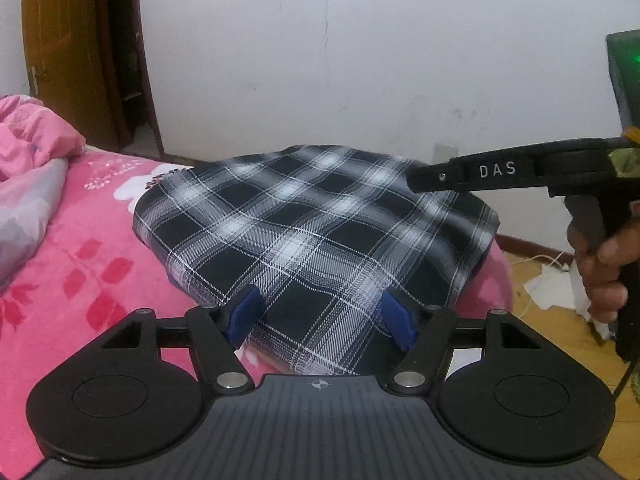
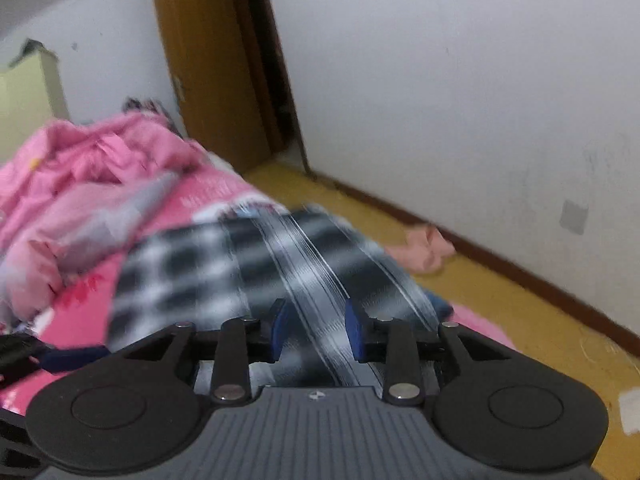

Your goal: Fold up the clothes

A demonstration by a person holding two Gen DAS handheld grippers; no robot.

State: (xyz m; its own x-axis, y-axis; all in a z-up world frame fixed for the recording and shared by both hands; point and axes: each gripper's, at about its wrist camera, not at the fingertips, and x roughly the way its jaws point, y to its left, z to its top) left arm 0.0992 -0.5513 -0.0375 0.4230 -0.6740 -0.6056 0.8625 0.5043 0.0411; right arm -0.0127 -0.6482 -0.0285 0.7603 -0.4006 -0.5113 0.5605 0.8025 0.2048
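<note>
Lying folded on the pink bedspread [image 1: 72,248], the black-and-white checked shirt [image 1: 312,224] sits near the corner of the bed, its near edge just ahead of the left gripper [image 1: 322,312]. That gripper's blue pads [image 1: 244,314] stand wide apart on either side of the shirt's near edge, pressing on nothing. The right gripper [image 2: 316,330] hangs over the shirt with its jaws partly apart; the view from it is blurred, and no cloth can be made out pinched between its pads. From the left view its black finger reaches in over the shirt's far right corner, with a hand [image 1: 600,264] on its grip. A crumpled pink quilt [image 2: 80,184] lies further up the bed. Beyond stand a white wall [image 1: 360,60] and a brown door [image 2: 208,72], and the floor [image 2: 520,312] is yellow.
</note>
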